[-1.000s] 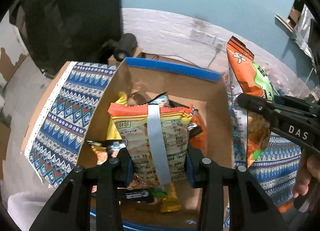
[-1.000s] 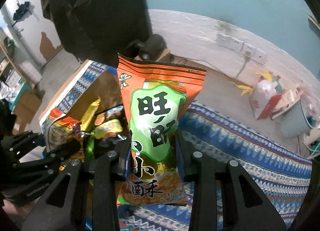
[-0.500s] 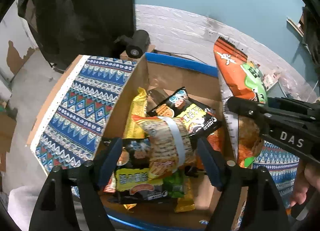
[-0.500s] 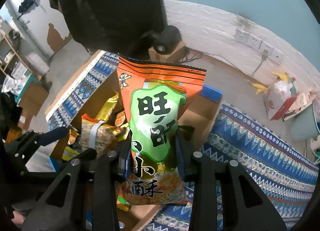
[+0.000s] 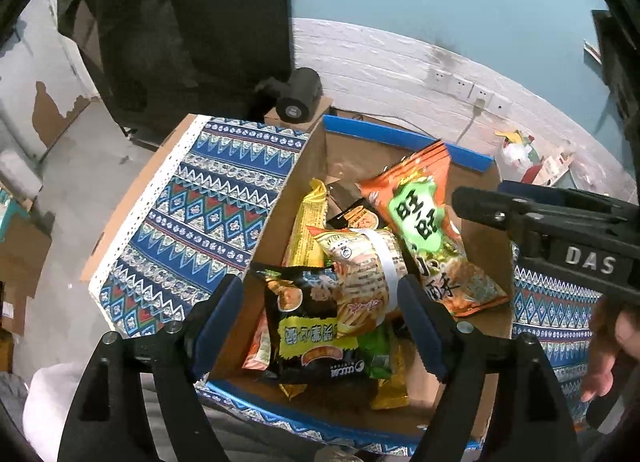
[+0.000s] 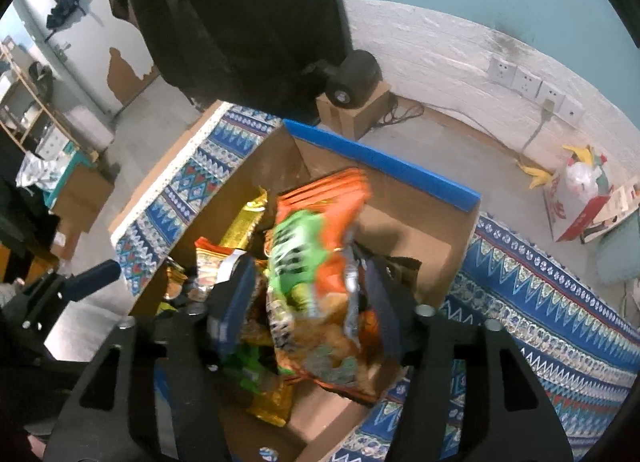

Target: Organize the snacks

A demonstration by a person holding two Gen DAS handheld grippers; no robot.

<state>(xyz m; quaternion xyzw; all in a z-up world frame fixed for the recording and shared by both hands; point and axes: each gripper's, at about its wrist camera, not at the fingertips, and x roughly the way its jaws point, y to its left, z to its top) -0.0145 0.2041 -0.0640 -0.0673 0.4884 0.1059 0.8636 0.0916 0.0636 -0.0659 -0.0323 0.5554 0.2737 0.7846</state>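
Observation:
An open cardboard box (image 5: 352,153) with a blue rim holds several snack bags. My left gripper (image 5: 320,322) is open above the box's near end; the orange bag with a white stripe (image 5: 364,274) lies loose on the pile below it. The orange and green bag (image 5: 424,238) lies tilted on the pile at the right. In the right wrist view that bag (image 6: 316,286) is blurred between the spread fingers of my right gripper (image 6: 308,314), which is open above the box (image 6: 424,238). The right gripper shows in the left wrist view (image 5: 560,238).
The box stands on a blue patterned cloth (image 5: 192,217) over a table. A black camera on a small carton (image 5: 298,97) stands behind the box. A wall with sockets (image 6: 524,81) and a bag of litter (image 6: 580,189) are at the far right.
The left gripper opened and let the striped orange bag fall into the box. The right gripper moved over the box and opened, and the orange and green bag dropped onto the pile.

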